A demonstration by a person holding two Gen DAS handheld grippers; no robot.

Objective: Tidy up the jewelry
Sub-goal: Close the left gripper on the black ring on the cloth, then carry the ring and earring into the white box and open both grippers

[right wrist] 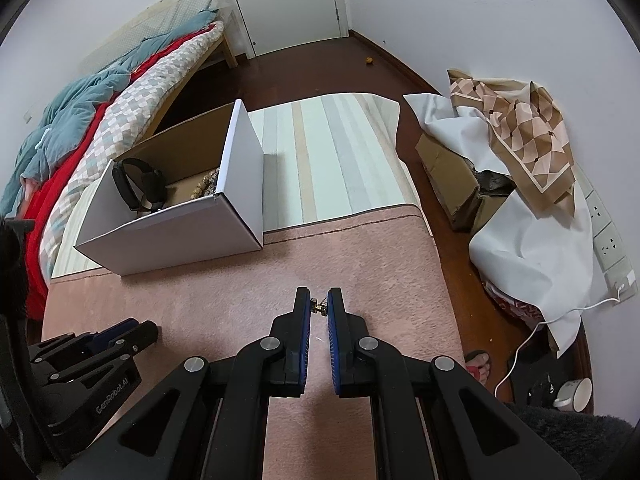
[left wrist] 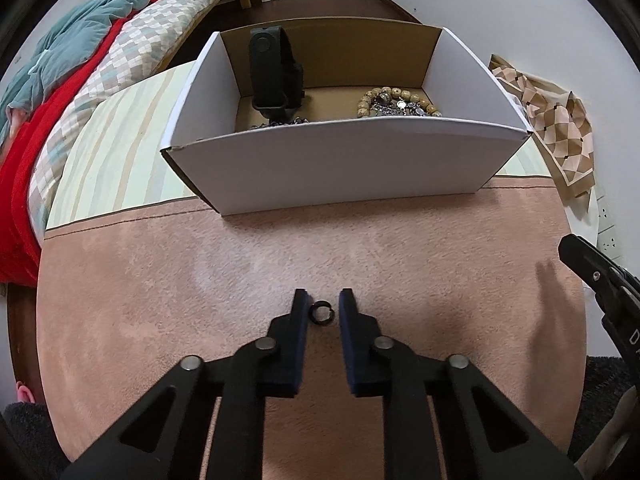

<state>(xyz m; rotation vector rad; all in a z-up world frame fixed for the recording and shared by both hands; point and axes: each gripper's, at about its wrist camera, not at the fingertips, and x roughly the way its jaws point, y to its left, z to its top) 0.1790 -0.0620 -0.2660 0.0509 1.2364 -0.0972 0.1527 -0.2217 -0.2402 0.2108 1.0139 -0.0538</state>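
**As the Left Jaws Bracket a Ring**

Where the small dark ring (left wrist: 322, 309) lies flat on the pink carpet (left wrist: 160, 280), the left gripper (left wrist: 323, 295) stands over it with its jaws narrow. The ring sits between the pads, close against one of them, with a thin slit of carpet showing on the other side, so it is not yet pinched. The right gripper (right wrist: 319, 294) is closed on a small gold-coloured piece (right wrist: 319, 306), held clear above the carpet near the fingertips. Beyond both, a white cardboard box (left wrist: 340, 164) rests at the seam between the carpet and a striped mat (left wrist: 112, 152). Inside it are a black wristband (left wrist: 272, 68), standing upright, and a beaded bracelet (left wrist: 400, 102) lying among metal pieces.
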